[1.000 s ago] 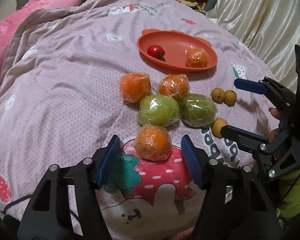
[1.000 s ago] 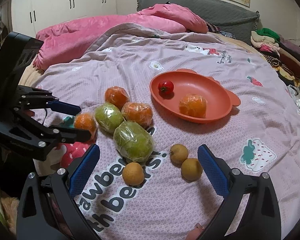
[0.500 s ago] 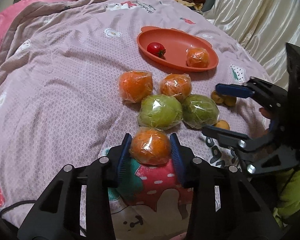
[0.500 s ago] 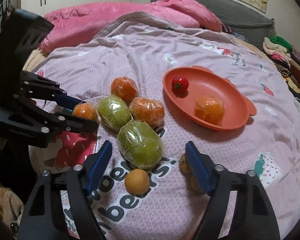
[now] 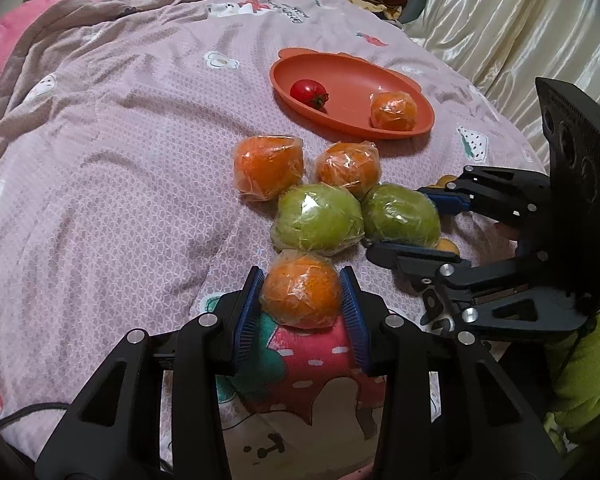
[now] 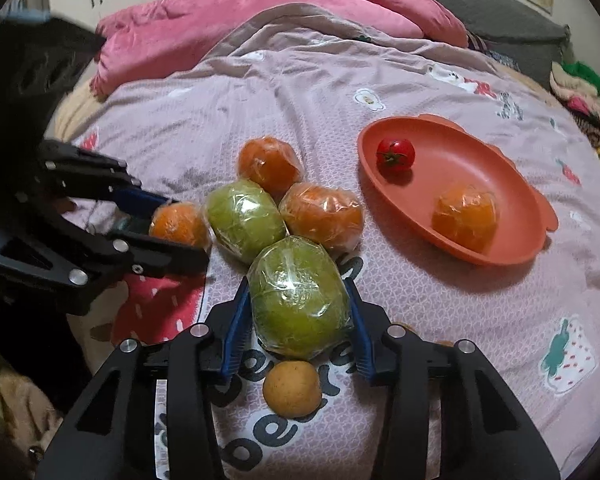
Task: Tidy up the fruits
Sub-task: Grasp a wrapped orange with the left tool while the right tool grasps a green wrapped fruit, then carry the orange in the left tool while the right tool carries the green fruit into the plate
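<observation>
Closest in the left wrist view, the left gripper (image 5: 302, 300) has its blue pads pressed on both sides of a wrapped orange (image 5: 301, 291) that sits on the strawberry picture of the bed cover (image 5: 100, 200). In the right wrist view, the right gripper (image 6: 298, 312) has just been closing its jaws, and the wrapped green fruit (image 6: 298, 296) now sits between the pads, which look like they touch its sides. A small yellow fruit (image 6: 292, 388) lies loose just under that gripper, between its arms. A bit farther away, a second green fruit (image 6: 244, 220) and two more wrapped oranges (image 6: 320, 214) huddle in a bunch, touching each other. Farther still is the orange plate (image 6: 512, 236) – it already holds a little red tomato (image 6: 396, 153) and one wrapped orange (image 6: 464, 216), with lots of room left. So this looks like the grabbing step, with both fruits still down on the bed. The next move likely calls for lifting each fruit straight up without bumping its neighbours, then carrying it over to the plate – the plastic wrap may be slippery, so the hold should stay snug
</observation>
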The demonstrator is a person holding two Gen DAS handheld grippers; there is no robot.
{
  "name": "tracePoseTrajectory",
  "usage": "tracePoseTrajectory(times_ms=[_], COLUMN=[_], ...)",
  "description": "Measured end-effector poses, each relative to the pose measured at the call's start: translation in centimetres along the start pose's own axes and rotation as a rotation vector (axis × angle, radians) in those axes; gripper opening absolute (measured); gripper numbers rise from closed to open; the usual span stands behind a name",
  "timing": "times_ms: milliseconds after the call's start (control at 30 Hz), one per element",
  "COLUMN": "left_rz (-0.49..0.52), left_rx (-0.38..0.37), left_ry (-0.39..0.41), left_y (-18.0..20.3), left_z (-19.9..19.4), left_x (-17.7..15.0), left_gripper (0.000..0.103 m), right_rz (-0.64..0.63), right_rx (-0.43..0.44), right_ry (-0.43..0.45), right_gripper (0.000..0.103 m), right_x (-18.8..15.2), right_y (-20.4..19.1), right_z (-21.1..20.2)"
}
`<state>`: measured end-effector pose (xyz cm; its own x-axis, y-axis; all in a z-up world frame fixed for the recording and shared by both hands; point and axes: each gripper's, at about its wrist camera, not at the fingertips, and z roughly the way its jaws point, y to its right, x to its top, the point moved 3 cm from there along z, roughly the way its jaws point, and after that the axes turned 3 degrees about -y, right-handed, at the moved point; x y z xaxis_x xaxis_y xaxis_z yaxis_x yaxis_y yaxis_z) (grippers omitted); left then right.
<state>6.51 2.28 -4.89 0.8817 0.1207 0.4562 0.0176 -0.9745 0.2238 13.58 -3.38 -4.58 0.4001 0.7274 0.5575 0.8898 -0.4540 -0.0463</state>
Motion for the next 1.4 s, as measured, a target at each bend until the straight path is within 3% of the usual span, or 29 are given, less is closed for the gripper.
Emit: tracePoseTrajectory(times_ms=[500,1000,1400], left_rz=[0.002,0.036,0.071], left_rx=[-0.025,-0.043,-0.04], left_ry=[0.075,0.104,0.081], left_y=[0.6,2.0,3.3], left_z=[-3.1,-3.0,-1.0], left_x=[2.2,7.4,10.8], left_gripper=[0.03,0.03,0.03], right_rz=[0.105,0.205,0.246], right_rx=[0.038,-0.052,-0.094], right_ry=[0.126,0.203,0.23], right_gripper=[0.042,0.042,0.042], right_x=[1.1,3.2,5.8], right_y=[2.0,7.7,11.9], right_z=[-4.2,-6.7,-7.5])
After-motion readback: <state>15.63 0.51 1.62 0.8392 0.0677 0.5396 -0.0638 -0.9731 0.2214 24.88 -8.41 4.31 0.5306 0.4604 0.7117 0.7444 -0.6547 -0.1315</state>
